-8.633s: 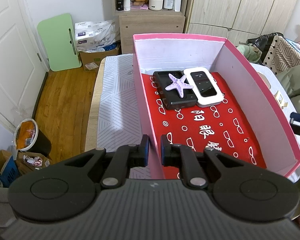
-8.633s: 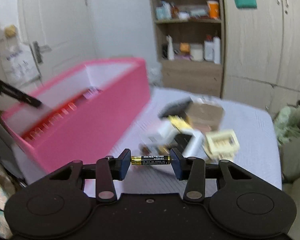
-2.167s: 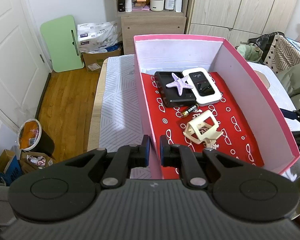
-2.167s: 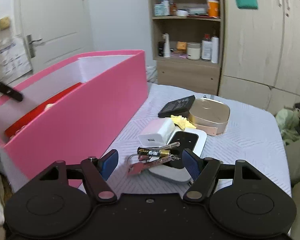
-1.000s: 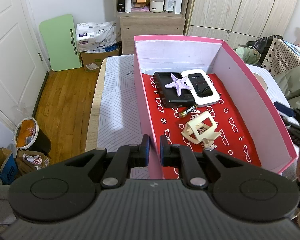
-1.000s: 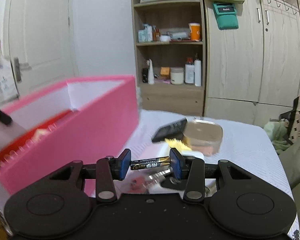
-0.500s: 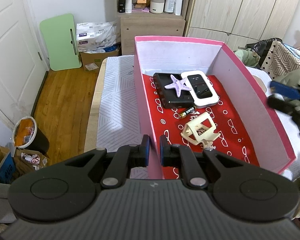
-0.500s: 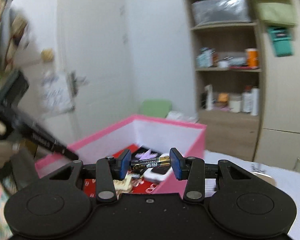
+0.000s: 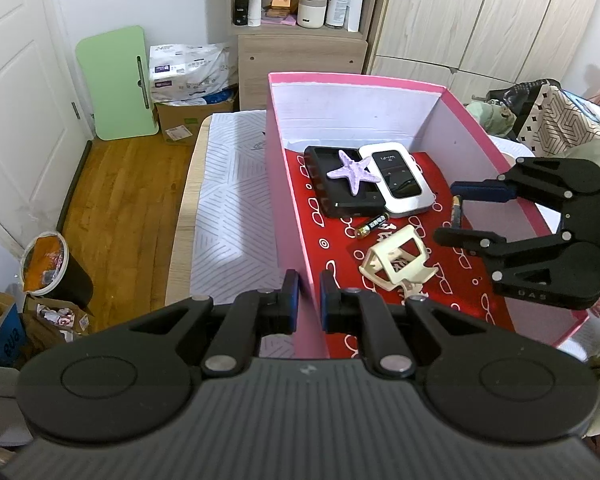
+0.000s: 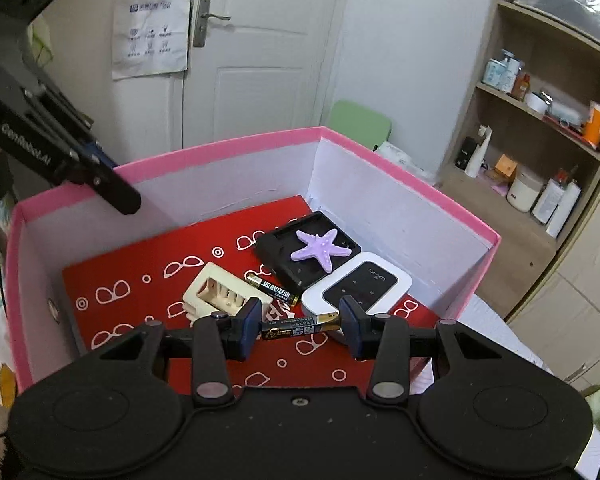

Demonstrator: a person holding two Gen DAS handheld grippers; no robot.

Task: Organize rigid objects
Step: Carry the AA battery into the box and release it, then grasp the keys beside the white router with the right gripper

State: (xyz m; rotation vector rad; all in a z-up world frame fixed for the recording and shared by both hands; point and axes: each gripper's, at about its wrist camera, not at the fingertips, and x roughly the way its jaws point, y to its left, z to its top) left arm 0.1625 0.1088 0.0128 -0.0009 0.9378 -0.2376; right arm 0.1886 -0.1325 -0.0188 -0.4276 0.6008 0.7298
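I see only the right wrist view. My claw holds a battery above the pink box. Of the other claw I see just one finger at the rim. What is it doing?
Observer: The left claw is shut on the pink box wall, with one finger inside and one outside.
Operator: Where does my battery hang, seen from that side?
Observer: The held battery is over the red liner, between the white router and the opposite wall.

Left claw (image 10: pixel 116 196) body cut off at frame edge; battery label (image 10: pixel 300 327) unreadable
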